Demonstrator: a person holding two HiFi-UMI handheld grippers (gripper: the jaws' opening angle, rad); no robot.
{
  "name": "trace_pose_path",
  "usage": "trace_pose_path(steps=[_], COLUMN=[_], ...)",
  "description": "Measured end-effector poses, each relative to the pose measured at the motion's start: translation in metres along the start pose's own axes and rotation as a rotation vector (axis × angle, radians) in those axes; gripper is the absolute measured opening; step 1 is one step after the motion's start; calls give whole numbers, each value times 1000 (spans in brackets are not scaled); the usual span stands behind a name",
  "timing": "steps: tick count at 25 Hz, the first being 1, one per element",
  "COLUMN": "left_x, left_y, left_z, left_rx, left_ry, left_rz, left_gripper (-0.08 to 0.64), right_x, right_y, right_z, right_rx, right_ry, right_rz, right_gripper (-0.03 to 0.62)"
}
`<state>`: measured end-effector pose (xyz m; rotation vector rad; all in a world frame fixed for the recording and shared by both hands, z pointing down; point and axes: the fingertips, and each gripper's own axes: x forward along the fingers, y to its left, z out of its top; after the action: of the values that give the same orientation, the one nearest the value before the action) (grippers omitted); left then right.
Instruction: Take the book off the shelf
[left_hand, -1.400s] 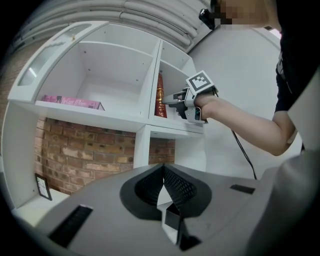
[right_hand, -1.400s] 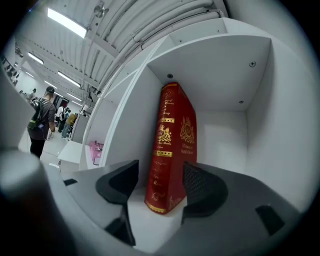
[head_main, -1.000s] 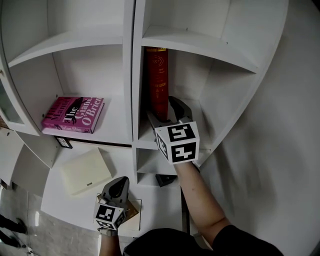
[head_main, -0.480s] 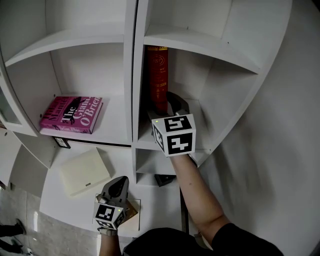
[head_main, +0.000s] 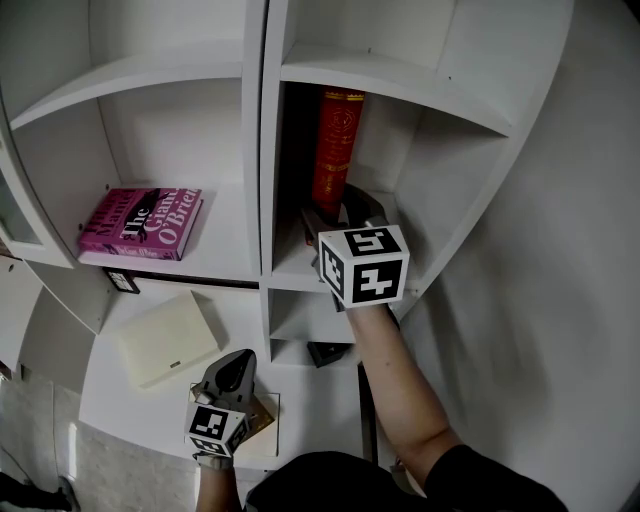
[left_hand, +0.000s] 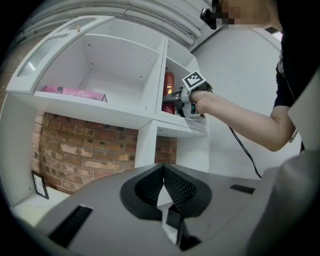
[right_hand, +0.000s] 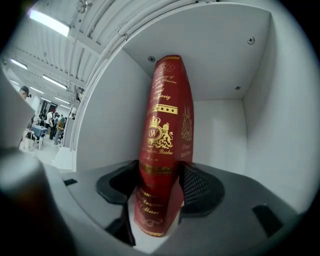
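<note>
Right arm stretched toward the shelf (head_main: 290, 272), the right tool (head_main: 338, 212) points level. Its jaws, just closing, pinch the foot of the red book (head_main: 336, 150), which leans in the right-hand compartment. The left tool (head_main: 232, 368) hangs low, jaws together.

left tongs (left_hand: 163, 170): closed together, nothing between them.
shelf (left_hand: 150, 85): white, with a brick wall (left_hand: 85, 160) behind its lower bay.
pink book (left_hand: 72, 92): flat in the left compartment.
red book (left_hand: 169, 82): stands in the right compartment.
right tongs (left_hand: 169, 98): hand-held, level, jaws have just been closing with the red book's foot between them.
arm (left_hand: 240, 117): bare, reaching in from the right.
</note>
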<state>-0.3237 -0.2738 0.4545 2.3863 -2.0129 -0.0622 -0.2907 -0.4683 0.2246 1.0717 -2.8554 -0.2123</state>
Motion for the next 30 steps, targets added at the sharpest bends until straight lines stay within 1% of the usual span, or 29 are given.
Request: trace_pose_path(steps=[15,21,30], left_x=[-22,-35,-56], left_y=[-38,-58,-85], left_z=[4,7,7], left_rx=[22,30,40], left_ry=[9,10,18], left_rz=[-13,-22,-28], left_gripper=[9,9,9], right_x=[-52,-79,-119], right_y=[2,1,1], right_z=[-1,-1,-2], right_rx=[36,51,87], right_ry=[-29,-47,-91], right_rz=[24,20,42], right_gripper=[242,230,213])
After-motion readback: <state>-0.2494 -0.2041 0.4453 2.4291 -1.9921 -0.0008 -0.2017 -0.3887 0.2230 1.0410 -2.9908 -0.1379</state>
